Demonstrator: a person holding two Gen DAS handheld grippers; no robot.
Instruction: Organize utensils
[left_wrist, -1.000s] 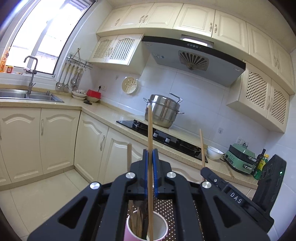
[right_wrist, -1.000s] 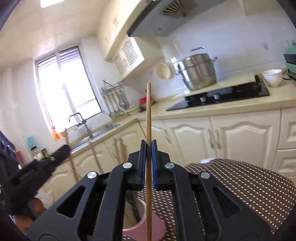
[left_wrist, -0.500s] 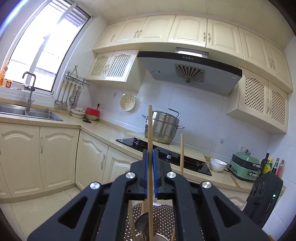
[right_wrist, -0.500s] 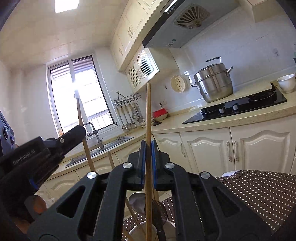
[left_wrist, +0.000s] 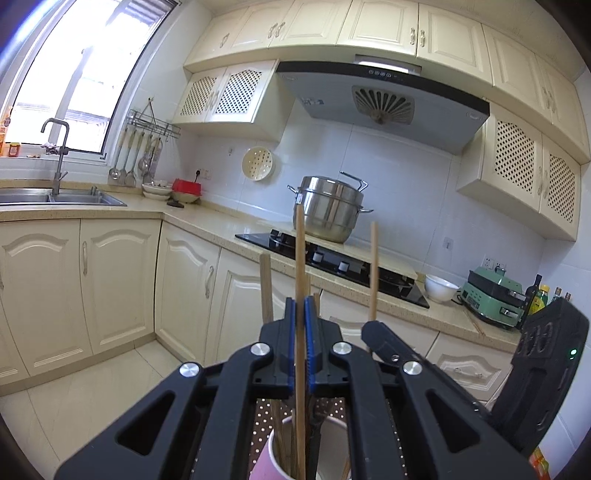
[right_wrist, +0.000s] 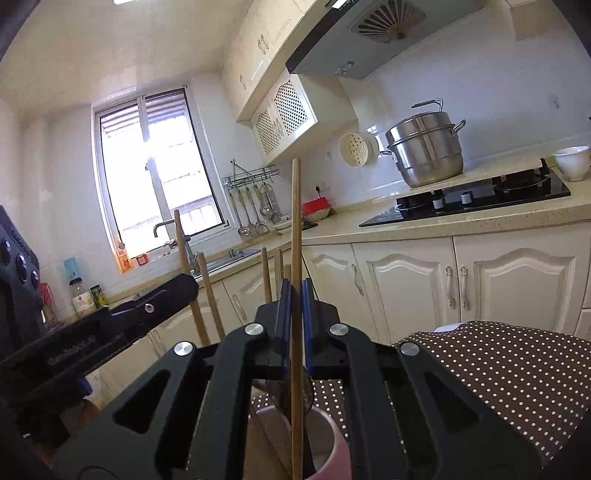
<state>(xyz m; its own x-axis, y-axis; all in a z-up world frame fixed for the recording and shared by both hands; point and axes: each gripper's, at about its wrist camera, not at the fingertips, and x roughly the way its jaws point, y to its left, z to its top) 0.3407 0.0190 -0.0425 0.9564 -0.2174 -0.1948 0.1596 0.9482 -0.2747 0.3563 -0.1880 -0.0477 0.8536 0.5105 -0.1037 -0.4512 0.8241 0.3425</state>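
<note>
My left gripper (left_wrist: 301, 310) is shut on an upright wooden chopstick (left_wrist: 300, 254); the stick's lower end reaches into the pink cup (left_wrist: 267, 461) below the jaws. My right gripper (right_wrist: 295, 291) is likewise shut on a second wooden chopstick (right_wrist: 295, 221), which runs down into the same pink cup (right_wrist: 340, 454). Several other wooden handles (right_wrist: 207, 295) and a spoon stand in the cup. Each gripper shows in the other's view: the right gripper (left_wrist: 371, 330) with its chopstick (left_wrist: 373, 266), and the left gripper (right_wrist: 188, 286) with its chopstick (right_wrist: 180, 240).
The cup stands on a brown cloth with white dots (right_wrist: 498, 369). Behind run cream cabinets and a counter (left_wrist: 207, 221) with a black hob (left_wrist: 332, 258), a steel pot (left_wrist: 328, 214), a white bowl (left_wrist: 439, 288) and a sink (left_wrist: 55, 199).
Both grippers have sunk with their chopsticks, and the pink cup shows more at the bottom of both views than half a second ago. Both grips are unchanged.
</note>
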